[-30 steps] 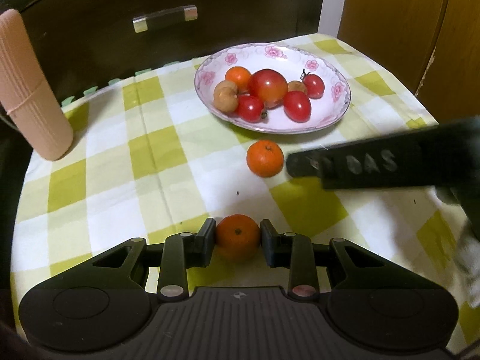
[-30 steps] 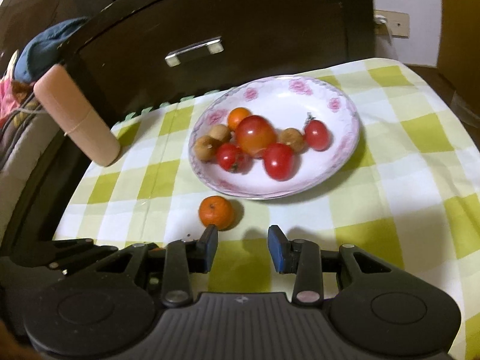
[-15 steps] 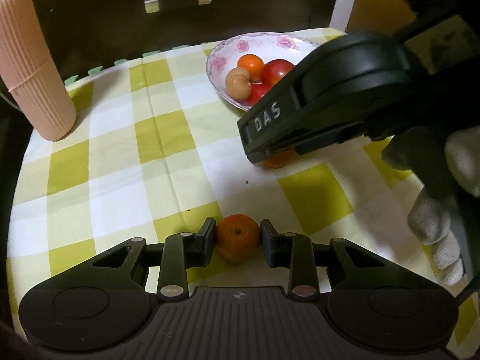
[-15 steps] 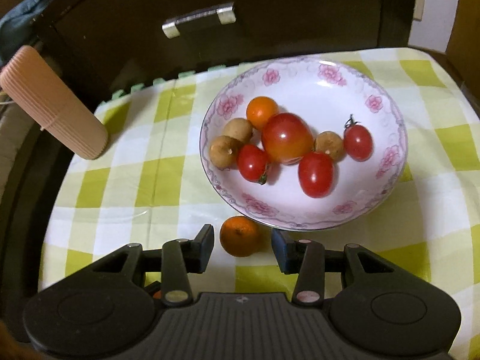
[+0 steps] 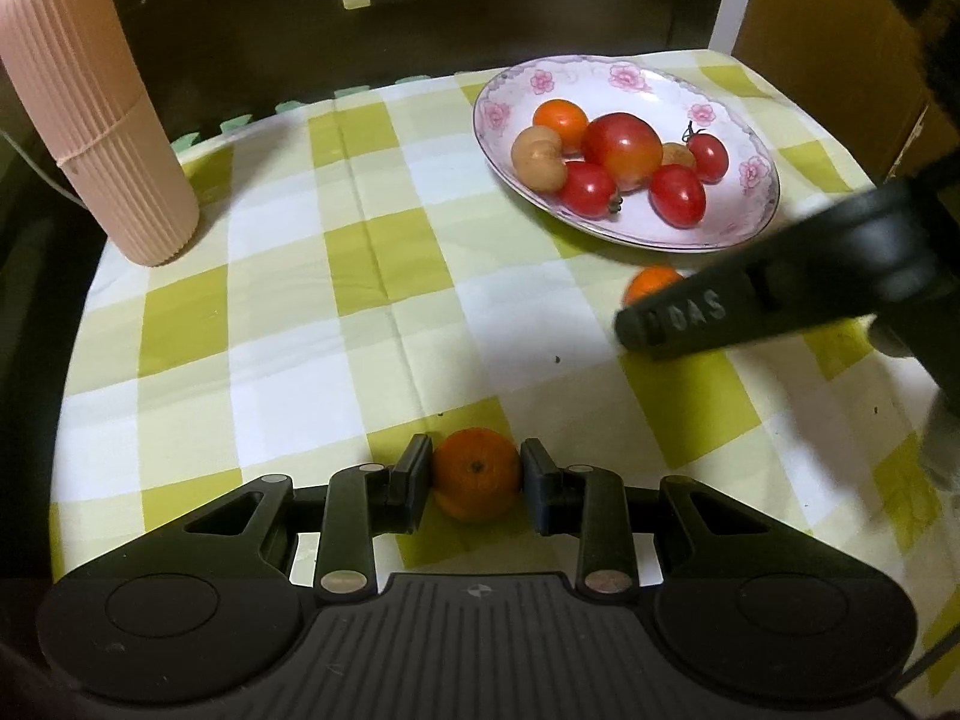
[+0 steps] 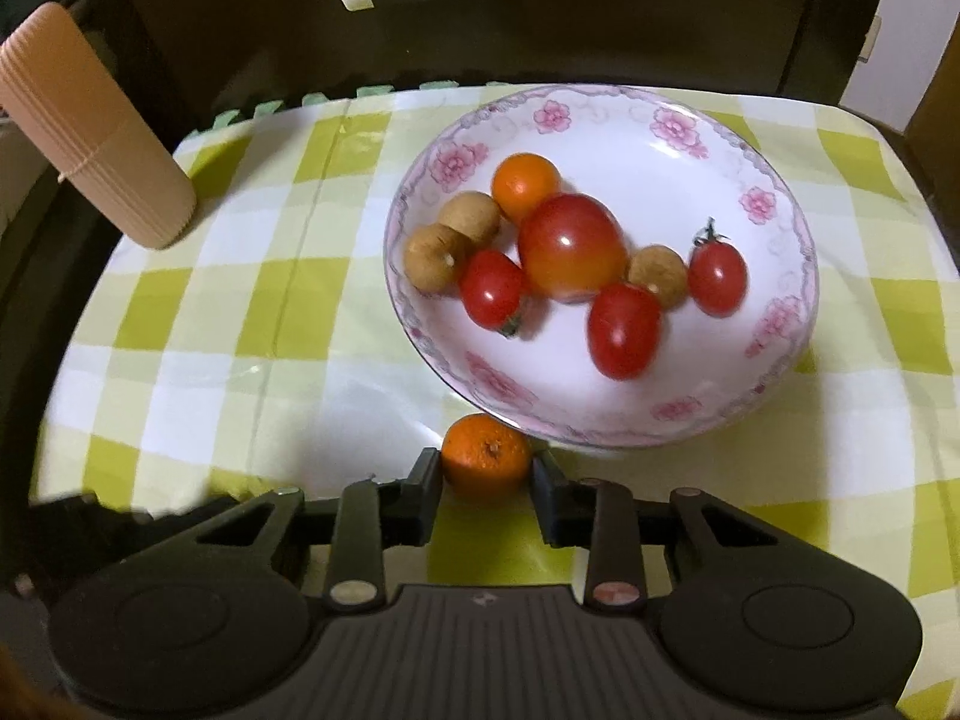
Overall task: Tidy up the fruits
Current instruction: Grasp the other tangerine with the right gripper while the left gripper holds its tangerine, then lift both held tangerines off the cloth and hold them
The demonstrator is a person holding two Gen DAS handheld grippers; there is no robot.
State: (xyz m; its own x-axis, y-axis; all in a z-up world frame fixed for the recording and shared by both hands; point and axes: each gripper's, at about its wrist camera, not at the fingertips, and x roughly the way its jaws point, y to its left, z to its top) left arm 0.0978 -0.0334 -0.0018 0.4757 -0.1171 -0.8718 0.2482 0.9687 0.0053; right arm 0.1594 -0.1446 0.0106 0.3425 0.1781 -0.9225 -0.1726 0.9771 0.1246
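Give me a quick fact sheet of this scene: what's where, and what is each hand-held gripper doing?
surface: table with green-checked cloth
plate: floral, holds tomatoes, brown fruits, one small orange
left hand-held gripper: fingers close on either side of a mandarin; contact unclear
right hand-held gripper: fingers either side of second mandarin, by plate's near rim; grip unclear
pink ribbed cylinder: upright, far left

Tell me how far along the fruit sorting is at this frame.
Done: tomatoes, brown fruits and one orange sit in the floral plate. In hand: the left gripper grips one mandarin; the right gripper brackets a second mandarin beside the plate's rim. Left: both mandarins are not yet plated.
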